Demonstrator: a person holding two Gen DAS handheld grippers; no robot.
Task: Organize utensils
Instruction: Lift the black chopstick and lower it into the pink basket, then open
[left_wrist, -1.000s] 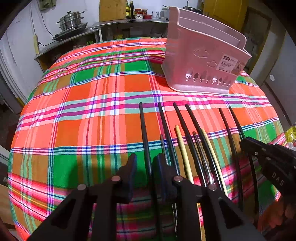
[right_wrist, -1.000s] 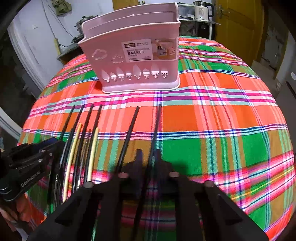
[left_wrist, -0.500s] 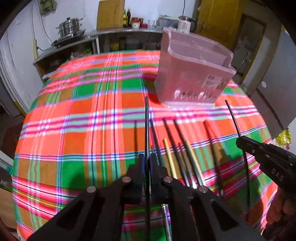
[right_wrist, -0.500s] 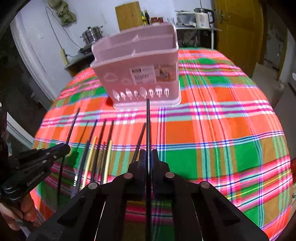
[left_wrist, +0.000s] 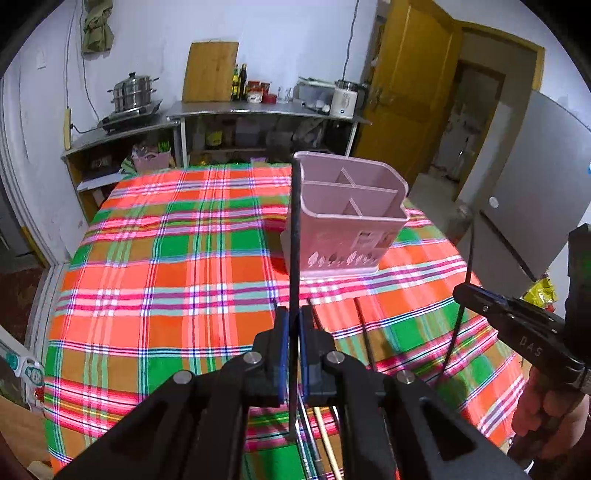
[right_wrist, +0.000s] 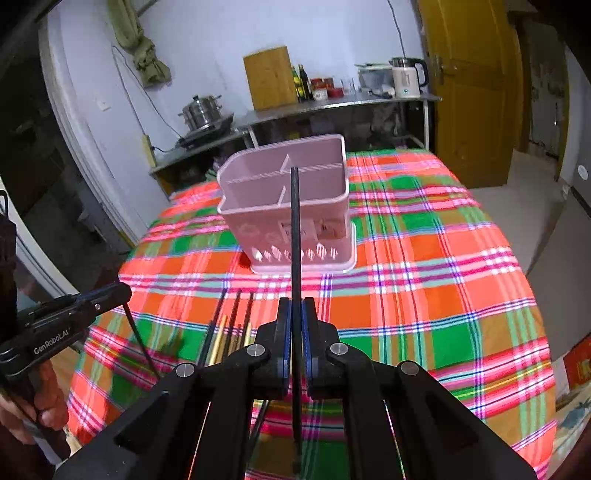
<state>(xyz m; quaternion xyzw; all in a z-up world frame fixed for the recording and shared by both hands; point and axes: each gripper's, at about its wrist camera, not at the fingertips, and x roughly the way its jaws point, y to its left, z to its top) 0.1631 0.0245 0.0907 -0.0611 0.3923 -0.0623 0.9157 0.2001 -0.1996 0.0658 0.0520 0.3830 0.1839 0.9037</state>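
Note:
My left gripper is shut on a black chopstick and holds it well above the table. My right gripper is shut on another black chopstick, also raised. Each chopstick points toward the pink divided utensil basket, which also shows in the right wrist view, standing upright on the plaid tablecloth. Several black and yellow chopsticks lie in a row on the cloth below the grippers. The right gripper shows in the left wrist view, the left gripper in the right wrist view.
The round table has a bright plaid cloth. Behind it stand a steel counter with bottles, a kettle and a pot. A yellow door is at the right. The table edge drops off on all sides.
Both grippers have closed on a black chopstick each and lifted them off the cloth. Both have risen, so the basket's open top now shows.

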